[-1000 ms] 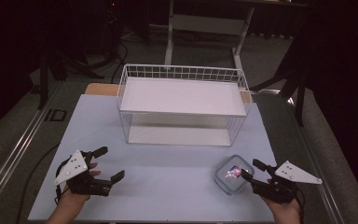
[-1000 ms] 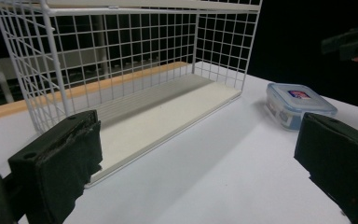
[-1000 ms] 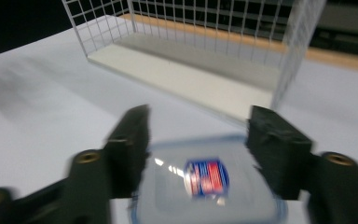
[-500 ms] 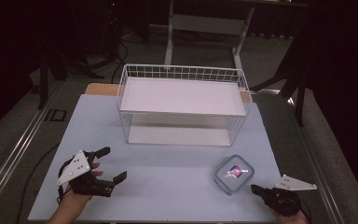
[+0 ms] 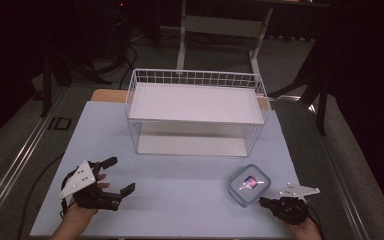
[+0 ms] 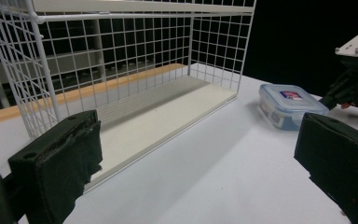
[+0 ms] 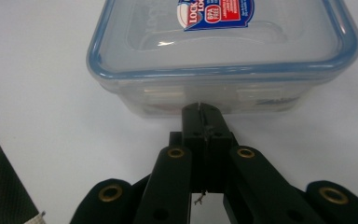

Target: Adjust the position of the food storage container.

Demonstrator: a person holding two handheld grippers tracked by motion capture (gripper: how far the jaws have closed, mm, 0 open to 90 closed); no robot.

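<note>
While container (image 5: 250, 184) sits on surface (image 5: 180, 200) untouched near wire basket (image 5: 195, 112), left hand-held gripper (image 5: 114, 175) released. Left gripper view: jaws wide. Right gripper view: right hand-held gripper (image 7: 200, 108) clenched empty against container side; grasp, transfer pending.

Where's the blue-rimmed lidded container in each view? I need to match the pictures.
High view: container lower right on the table, just ahead of the right gripper.
Left gripper view: container right of centre, beside the rack's end.
Right gripper view: container across the top, just beyond the shut jaw tips.
Shared landmark: white wire rack in the high and left gripper views.
</note>
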